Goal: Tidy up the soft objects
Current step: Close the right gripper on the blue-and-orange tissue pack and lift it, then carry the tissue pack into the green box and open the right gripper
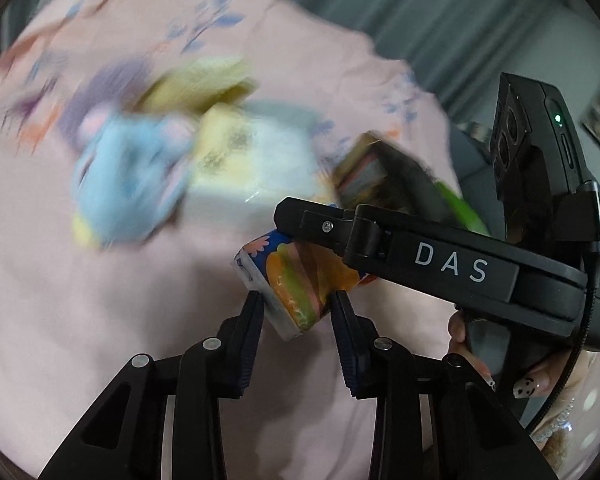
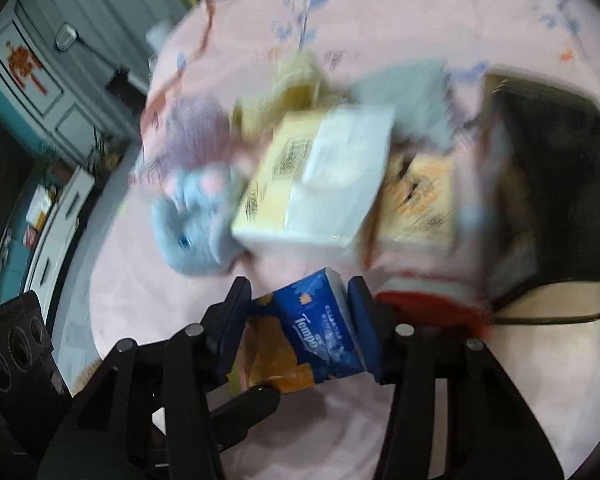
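A small blue Tempo tissue pack (image 1: 296,280) with a burger print hangs just above the pink cloth. My left gripper (image 1: 296,300) is shut on its lower end, both pads touching its sides. From the right, a finger (image 1: 320,220) of my right gripper lies across the top of the pack. In the right wrist view the same pack (image 2: 320,328) fills the gap of my right gripper (image 2: 300,292), whose blue pads press on both its sides. A left gripper finger (image 2: 252,400) shows under the pack. Much of both views is blurred.
A pink flowered cloth (image 1: 100,320) covers the table. Behind the pack lie a blue plush toy (image 2: 196,220), a large yellow-white tissue pack (image 2: 312,184), an orange-printed pack (image 2: 420,208), something red (image 2: 432,308) and an open dark box (image 2: 552,200). A hand (image 1: 528,384) holds the right gripper.
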